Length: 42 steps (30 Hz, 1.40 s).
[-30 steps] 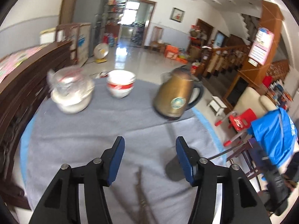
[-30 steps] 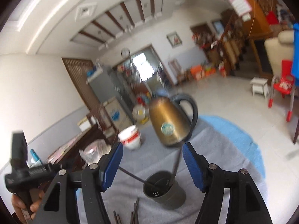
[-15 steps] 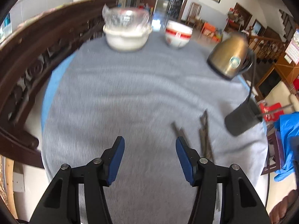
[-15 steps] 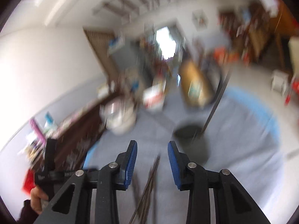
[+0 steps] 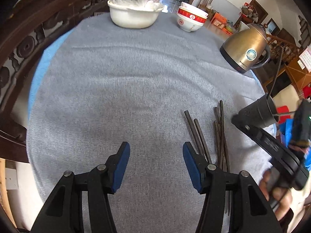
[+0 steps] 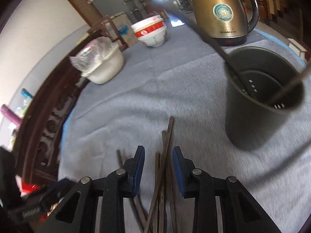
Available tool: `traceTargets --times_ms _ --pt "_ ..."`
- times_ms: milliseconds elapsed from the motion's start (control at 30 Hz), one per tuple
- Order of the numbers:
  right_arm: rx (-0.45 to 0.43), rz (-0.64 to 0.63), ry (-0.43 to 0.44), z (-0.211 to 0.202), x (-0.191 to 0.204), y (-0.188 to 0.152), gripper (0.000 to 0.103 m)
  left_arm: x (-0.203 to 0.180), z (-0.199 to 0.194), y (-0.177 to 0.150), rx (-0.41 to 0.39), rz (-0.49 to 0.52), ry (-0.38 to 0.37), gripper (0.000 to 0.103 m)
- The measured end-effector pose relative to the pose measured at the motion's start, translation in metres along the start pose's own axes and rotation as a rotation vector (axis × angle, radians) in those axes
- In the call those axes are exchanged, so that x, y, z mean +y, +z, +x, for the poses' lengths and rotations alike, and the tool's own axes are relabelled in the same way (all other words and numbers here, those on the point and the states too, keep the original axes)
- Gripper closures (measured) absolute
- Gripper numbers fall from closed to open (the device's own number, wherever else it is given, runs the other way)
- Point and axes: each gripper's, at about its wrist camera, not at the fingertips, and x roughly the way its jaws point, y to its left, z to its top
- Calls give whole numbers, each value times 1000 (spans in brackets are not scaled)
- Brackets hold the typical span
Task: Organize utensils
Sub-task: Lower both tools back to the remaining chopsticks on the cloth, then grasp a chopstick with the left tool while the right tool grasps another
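- Task items: dark chopsticks (image 6: 167,145) lie loose in a crossed bundle on the grey tablecloth (image 5: 116,89), near edge, just left of the dark utensil holder (image 6: 260,104).
- The holder stands upright at the right side of the table; two sticks already lean in it. Judged: it is the destination, so roughly a start has been made and most of the bundle is left.
- Right gripper (image 6: 158,156): pitched down over the bundle, jaws closing with several sticks between them. Pads do not yet look pressed on any stick; some blur, so contact is not certain. Judged: this hand is the picker.
- Left gripper (image 5: 155,153): jaws apart, nothing between them, over bare cloth just left of a separate pair of sticks (image 5: 196,134). Judged: waiting, or lined up for that pair.
- Risk (judgement): the crossed sticks may fan out or several may come up at once.
- Far side: gold kettle (image 5: 246,48), red-and-white bowls (image 5: 191,19), white bowl (image 5: 134,14) under plastic wrap. All well apart from the work area.
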Motion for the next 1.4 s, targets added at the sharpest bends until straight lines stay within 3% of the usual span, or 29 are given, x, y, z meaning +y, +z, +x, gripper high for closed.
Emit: traceTargets --times_ms 133,267,400,567,1000,1233,1400 --pt "4 42 -79 27 6 12 79 1 9 9 38 -12 -52 68" --pt "13 121 -163 46 -5 19 85 3 16 19 64 -36 -102 70" --pt "15 134 -186 53 -10 21 96 3 26 30 106 -74 -143 70" --pt "-35 137 -140 34 -12 18 97 0 44 46 176 -137 -181 70" --pt "-162 47 27 -57 -9 -4 97 -29 82 61 238 -207 -112 71" --pt "-192 30 51 -74 -15 -11 97 -37 100 62 277 -215 -69 93" --pt "-214 16 56 -84 -18 -14 97 -44 103 63 257 -209 -55 95"
